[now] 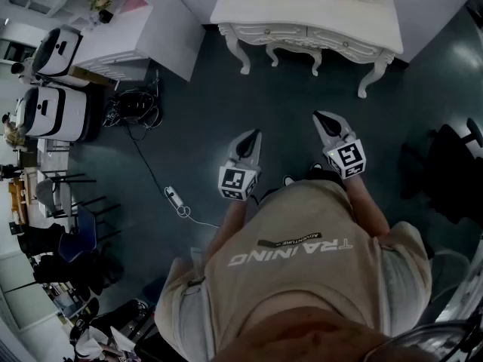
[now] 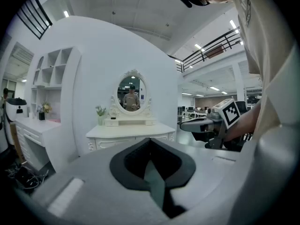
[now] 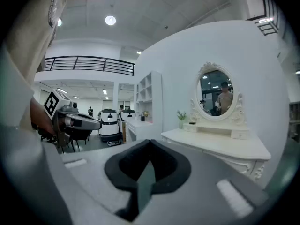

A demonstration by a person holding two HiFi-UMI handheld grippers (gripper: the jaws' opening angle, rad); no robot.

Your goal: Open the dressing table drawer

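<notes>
Dressing table (image 1: pixel 302 6) sits top centre of head view, its drawer (image 1: pixel 341 42) shut and well apart from both claws. Left gripper (image 1: pixel 253 136) & right gripper (image 1: pixel 323 118) mid-frame, jaws pressed together, nothing btwn. Shirt (image 1: pixel 302 277) reads "TRAINING"; smaller print unreadable.

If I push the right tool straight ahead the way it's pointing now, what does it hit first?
Probably the white carved dressing table, near its front's left end; nothing shows between it and the right tool. Depth is unclear.
</notes>
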